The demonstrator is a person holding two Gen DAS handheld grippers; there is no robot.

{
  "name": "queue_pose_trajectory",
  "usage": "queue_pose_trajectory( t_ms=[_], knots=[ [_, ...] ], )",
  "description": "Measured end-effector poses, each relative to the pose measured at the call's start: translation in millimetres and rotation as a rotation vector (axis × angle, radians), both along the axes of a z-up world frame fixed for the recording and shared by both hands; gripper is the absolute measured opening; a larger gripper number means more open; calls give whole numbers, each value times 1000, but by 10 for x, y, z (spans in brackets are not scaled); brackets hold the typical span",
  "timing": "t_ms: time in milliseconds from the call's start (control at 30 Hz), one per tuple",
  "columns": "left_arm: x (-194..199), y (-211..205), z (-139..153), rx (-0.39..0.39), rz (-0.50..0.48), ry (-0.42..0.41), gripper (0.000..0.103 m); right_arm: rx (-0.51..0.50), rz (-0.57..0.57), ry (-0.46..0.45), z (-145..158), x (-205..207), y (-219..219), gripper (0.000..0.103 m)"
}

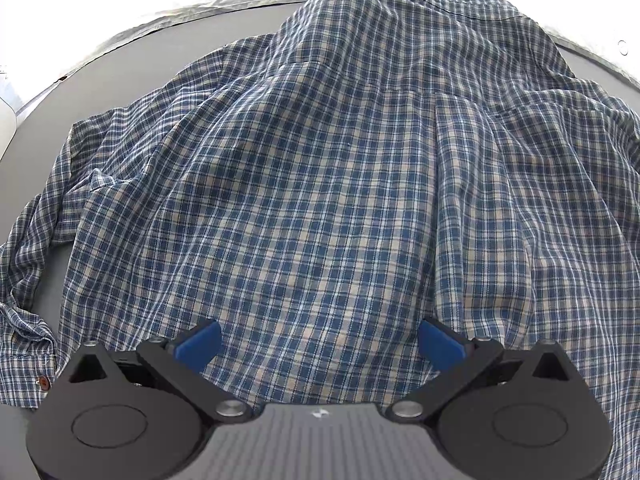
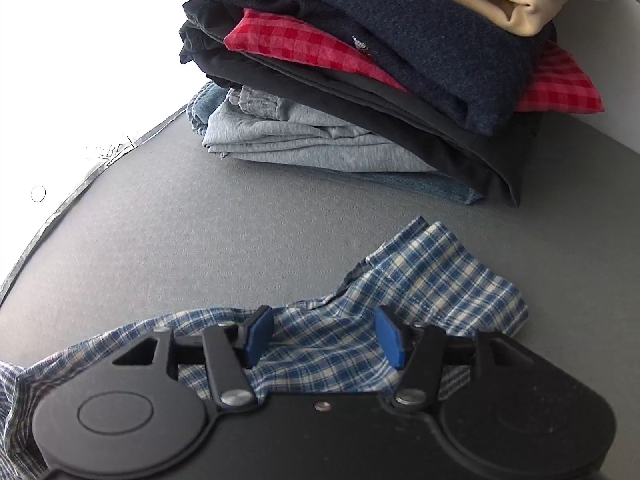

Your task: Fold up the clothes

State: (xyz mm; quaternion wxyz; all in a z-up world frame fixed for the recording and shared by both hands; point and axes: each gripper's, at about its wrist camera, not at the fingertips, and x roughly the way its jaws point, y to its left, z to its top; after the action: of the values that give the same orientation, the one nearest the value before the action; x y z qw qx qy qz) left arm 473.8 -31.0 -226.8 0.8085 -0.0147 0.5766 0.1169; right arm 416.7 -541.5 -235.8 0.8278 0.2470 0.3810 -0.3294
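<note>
Grey table (image 2: 208, 240), stacked clothes (image 2: 400, 80) beyond.

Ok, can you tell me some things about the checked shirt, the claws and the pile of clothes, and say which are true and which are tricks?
1. The left claw is squeezing the blue checked shirt. False: its blue pads stand wide apart above the cloth.
2. The right claw is open. True.
3. A stack of folded clothes sits on the grey table. True.
4. The red checked piece lies at the very bottom of the stack. False: grey and blue pieces lie under it.
5. The shirt is neatly folded. False: it lies spread and wrinkled.
</note>
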Motion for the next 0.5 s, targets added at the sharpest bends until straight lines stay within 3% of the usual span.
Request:
queue_pose_trajectory(
  t_ms=[100,200,267,367,500],
  knots=[
    [9,28,-6,-14,2,4,103,-25,37,16,-46,71,90,61],
    [15,59,-12,-32,8,8,103,-19,71,7,-76,137,112,79],
    [19,84,-18,-46,13,11,103,-36,85,22,-81,192,133,81],
    [19,133,-34,-67,16,10,103,-85,98,64,-82,250,196,77],
    [11,139,-45,-65,11,2,103,-115,156,49,-48,211,263,56]
  ],
)
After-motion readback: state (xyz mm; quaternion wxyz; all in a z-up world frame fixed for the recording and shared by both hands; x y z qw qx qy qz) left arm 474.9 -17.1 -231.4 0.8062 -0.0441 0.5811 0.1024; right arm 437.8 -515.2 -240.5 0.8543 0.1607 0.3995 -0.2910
